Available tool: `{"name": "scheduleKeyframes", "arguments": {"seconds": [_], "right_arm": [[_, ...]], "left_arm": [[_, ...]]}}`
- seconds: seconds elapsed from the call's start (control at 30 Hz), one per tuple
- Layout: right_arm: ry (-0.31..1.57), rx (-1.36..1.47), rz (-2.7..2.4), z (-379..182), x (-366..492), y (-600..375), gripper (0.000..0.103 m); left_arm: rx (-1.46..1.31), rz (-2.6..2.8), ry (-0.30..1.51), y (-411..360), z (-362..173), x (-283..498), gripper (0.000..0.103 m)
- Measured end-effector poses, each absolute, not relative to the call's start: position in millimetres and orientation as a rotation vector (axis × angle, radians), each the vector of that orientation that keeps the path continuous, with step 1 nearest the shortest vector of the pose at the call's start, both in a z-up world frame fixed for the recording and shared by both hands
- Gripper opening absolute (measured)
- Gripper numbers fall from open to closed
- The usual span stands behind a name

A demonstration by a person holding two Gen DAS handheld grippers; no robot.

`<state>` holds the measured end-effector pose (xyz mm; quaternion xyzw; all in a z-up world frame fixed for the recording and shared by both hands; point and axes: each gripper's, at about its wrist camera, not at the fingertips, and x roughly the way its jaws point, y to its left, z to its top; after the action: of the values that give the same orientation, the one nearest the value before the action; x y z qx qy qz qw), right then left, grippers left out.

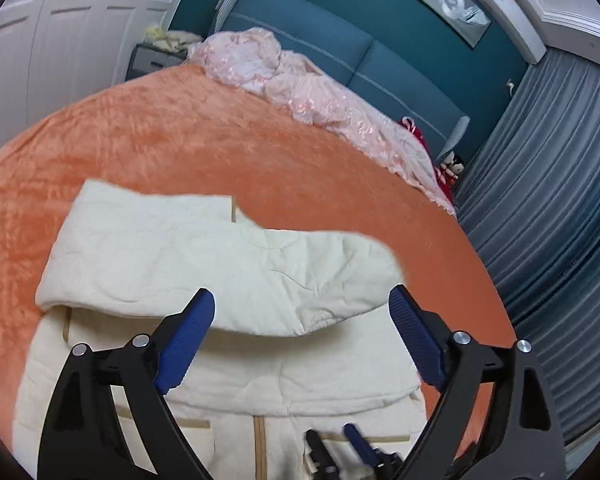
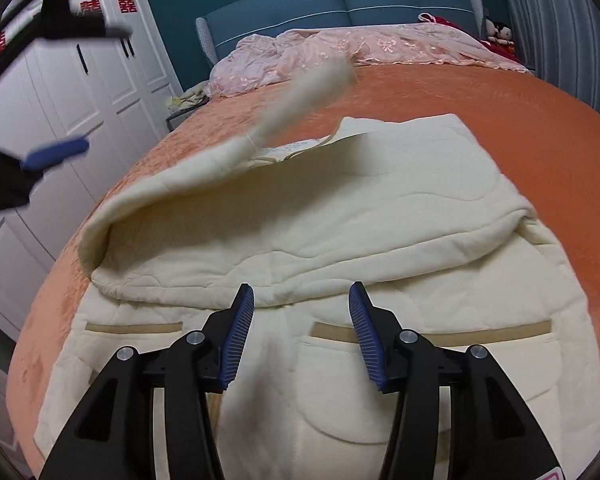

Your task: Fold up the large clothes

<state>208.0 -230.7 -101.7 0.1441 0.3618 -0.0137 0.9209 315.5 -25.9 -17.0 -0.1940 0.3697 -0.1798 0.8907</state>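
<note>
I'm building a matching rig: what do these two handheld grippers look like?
The left gripper and right gripper match: black angular linkage arms with silver round pivot bolts, and blue ribbed pads lining tapered black fingers. No cables, markings or sleeves show.

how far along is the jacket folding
Done: the cream jacket lies flat on the orange blanket, one sleeve already folded across its chest. In hand: nothing; the left tongs and right tongs both hang open above it. Left: the lower half with the pockets is still unfolded.
</note>
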Motion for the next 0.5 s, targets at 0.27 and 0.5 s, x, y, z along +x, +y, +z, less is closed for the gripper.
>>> {"name": "scheduleKeyframes", "arguments": {"seconds": [0.27, 0.5], "right_arm": [[0.736, 0.441, -0.094, -85.0, 252.2, -297.3, 0.062], [0.848, 0.624, -0.106, -112.5, 343.3, -313.8, 0.063]], "left_arm": [[-0.693, -0.139, 0.903, 71.3, -82.5, 323.1, 0.086], [-0.84, -0.011, 0.934, 134.1, -119.2, 356.8, 0.085]]}}
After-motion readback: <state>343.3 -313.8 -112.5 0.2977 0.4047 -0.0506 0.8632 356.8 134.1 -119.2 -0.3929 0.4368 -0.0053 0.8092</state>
